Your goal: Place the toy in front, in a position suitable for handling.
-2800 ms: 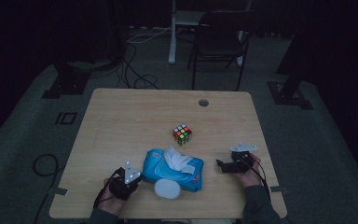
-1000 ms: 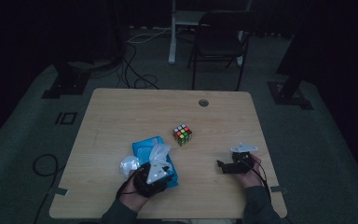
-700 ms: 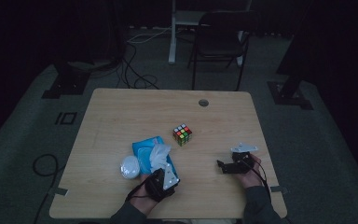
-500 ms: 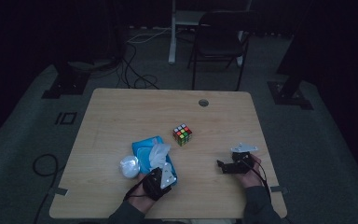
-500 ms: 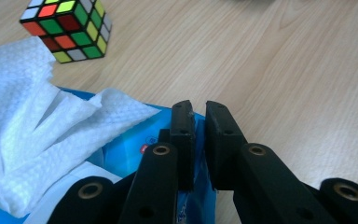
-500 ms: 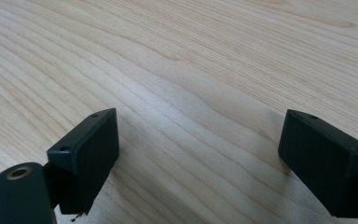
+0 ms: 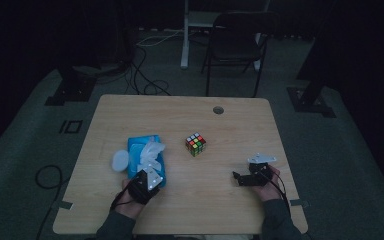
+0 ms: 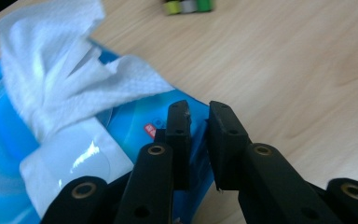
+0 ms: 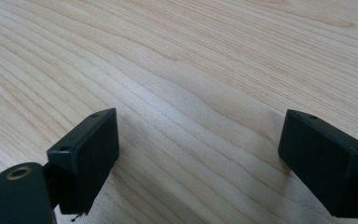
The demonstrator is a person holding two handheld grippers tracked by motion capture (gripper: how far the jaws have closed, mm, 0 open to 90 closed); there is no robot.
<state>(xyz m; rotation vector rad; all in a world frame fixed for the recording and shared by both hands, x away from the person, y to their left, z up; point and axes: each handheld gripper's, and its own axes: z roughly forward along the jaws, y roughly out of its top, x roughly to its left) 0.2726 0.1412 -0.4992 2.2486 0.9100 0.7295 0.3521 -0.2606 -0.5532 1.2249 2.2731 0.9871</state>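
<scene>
Since the earlier frames the blue wipes pack has turned from lying crosswise near the lower middle of the table to lying lengthwise in the lower left of the high view, its long axis now running up the frame, away from the person. Its round white lid sits open at the pack's left edge, and a white wipe stands up from the middle. At the pack's near end the left gripper has moved in; in the left gripper view its jaws stand almost pressed together on the pack's near right corner, the wipe up and left of them. A colour cube sits centre frame. Lower right, the right gripper rests apart, jaws spread over bare wood
</scene>
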